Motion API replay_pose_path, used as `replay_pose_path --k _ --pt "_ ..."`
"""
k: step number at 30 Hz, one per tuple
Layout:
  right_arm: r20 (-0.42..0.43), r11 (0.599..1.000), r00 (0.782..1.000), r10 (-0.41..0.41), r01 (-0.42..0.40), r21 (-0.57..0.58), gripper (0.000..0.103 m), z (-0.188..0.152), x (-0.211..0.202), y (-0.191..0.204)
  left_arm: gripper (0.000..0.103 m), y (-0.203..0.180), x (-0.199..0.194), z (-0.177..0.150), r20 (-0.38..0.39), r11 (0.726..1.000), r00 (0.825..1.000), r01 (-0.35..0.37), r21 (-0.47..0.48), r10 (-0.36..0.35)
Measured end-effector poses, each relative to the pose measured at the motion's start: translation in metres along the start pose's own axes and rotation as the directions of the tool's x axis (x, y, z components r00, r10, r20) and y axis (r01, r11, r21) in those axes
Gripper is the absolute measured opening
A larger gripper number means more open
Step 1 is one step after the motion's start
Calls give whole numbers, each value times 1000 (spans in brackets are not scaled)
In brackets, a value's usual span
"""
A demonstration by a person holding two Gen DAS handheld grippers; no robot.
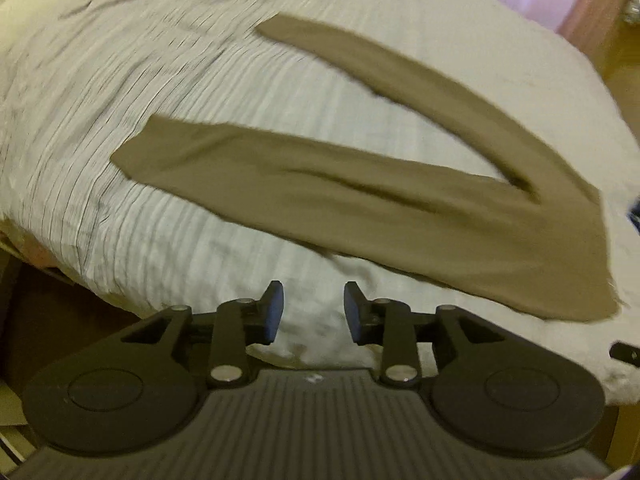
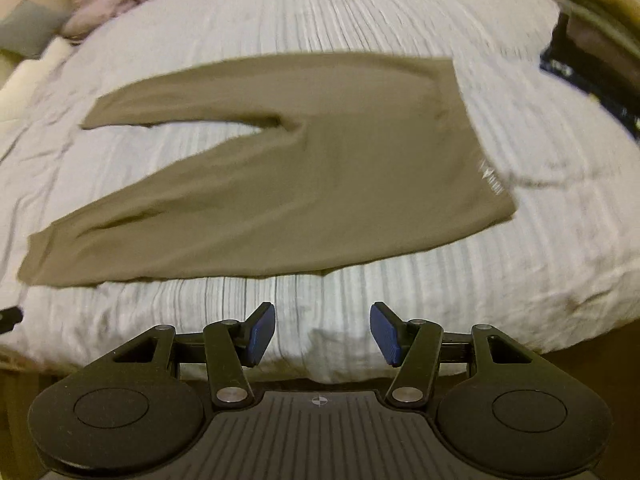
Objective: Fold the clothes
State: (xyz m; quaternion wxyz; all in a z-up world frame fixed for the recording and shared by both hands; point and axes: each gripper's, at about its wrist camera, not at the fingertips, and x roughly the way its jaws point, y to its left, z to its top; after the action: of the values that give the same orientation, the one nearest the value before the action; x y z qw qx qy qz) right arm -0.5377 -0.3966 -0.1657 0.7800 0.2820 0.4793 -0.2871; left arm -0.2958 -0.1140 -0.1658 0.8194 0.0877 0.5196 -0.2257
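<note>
Olive-brown leggings (image 1: pixel 360 200) lie flat on a bed, their two legs spread in a V. In the right wrist view the leggings (image 2: pixel 320 168) show the waistband at the right, with a small white logo, and both legs running left. My left gripper (image 1: pixel 314 316) is open above the bed's near edge, just short of the nearer leg, with nothing between its fingers. My right gripper (image 2: pixel 322 334) is also open, hovering over bare bedding a little in front of the leggings' near edge.
A white ribbed bedspread (image 2: pixel 540 184) covers the bed. Pillows and pinkish fabric (image 2: pixel 92 12) lie at the far left. A stack of dark and olive clothes (image 2: pixel 600 40) sits at the bed's far right. Wooden floor (image 1: pixel 624 60) shows beyond the bed.
</note>
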Motion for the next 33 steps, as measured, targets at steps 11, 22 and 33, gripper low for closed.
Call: replay_pose_path --k 11,22,33 --pt "59 985 995 85 -75 -157 57 -13 -93 -20 39 -45 -119 -54 124 995 989 -77 -57 84" --pt "28 969 993 118 -109 -220 57 -49 -126 -18 42 -62 -173 -91 160 993 981 -99 -64 108" --pt "48 971 992 113 -100 -219 57 -66 -144 -29 46 -92 -188 -108 170 990 975 -144 8 141"
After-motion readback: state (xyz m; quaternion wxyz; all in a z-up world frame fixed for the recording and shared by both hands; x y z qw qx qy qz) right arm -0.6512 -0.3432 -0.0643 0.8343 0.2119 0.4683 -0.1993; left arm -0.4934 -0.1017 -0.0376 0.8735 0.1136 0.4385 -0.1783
